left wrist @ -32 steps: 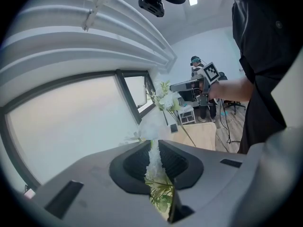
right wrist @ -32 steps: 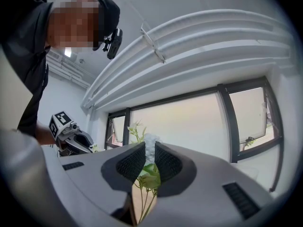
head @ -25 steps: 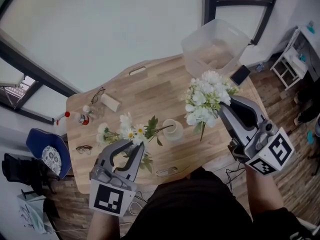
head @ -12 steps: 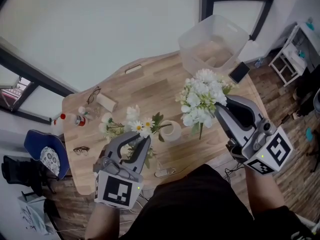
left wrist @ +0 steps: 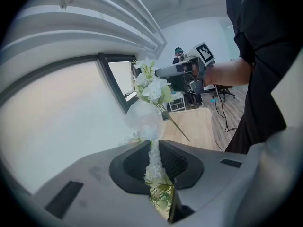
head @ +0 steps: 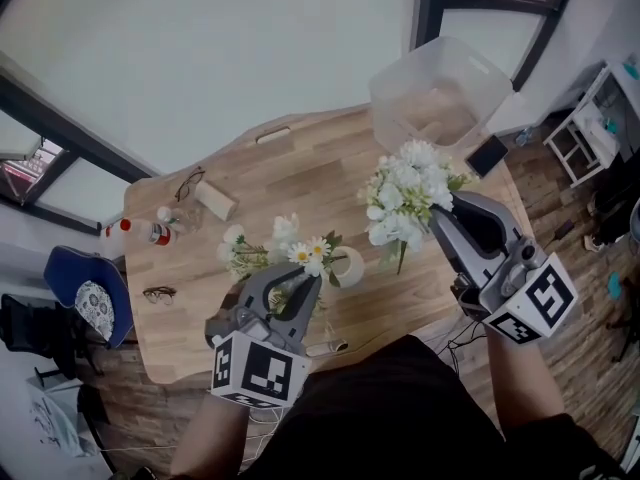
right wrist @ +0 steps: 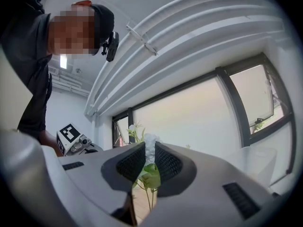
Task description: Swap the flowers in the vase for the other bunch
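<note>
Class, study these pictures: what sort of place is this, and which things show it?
Probably an office or studio workroom: a wooden table beside large dark-framed windows, a blue chair, and white shelving on a plank floor.

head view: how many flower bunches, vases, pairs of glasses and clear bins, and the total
flower bunches: 2, daisy bunch and white bunch
vase: 1
glasses: 2
clear bin: 1
total: 6

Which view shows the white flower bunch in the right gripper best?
The head view: nearly the whole white flower bunch shows. The left gripper view shows it small, sideways; the right gripper view, only parts between the jaws.
</note>
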A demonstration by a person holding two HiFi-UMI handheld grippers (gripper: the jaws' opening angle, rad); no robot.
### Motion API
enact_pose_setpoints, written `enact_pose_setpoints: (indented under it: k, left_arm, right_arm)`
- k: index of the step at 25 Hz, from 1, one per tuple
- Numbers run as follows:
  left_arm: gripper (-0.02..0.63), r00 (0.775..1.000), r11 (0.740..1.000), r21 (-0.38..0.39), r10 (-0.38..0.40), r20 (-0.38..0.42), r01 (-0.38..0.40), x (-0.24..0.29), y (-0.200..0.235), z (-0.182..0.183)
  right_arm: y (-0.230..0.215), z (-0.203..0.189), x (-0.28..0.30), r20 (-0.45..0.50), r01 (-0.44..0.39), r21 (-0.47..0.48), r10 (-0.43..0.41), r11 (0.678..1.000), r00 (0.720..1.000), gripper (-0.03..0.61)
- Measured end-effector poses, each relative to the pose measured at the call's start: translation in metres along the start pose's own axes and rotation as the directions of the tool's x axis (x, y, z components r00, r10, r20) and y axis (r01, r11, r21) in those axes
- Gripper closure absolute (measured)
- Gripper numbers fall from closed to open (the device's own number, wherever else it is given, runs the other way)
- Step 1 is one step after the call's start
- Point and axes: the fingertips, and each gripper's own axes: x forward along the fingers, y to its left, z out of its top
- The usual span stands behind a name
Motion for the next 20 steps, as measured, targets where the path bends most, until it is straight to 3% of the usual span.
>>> enact_pose_setpoints:
  k: [7, 20]
  left_arm:
    - [0.561, 0.998, 0.996, 0.075, -0.041, -0.043, 0.044, 0.03, -0.024, -0.001]
    - [0.56, 0.993, 0.988, 0.108, -0.106, -0.048, 0.11, 0.051, -0.04, 0.003]
  right_arm:
    - [-0.009, -0.013, 0.006, -0.014, -0.028, 0.028, 0.028, 0.999, 0.999, 0.5]
    - [-0.017, -0.029, 0.005, -0.032, -0.026, 0.074, 0.029, 0.997, 0.999, 0.5]
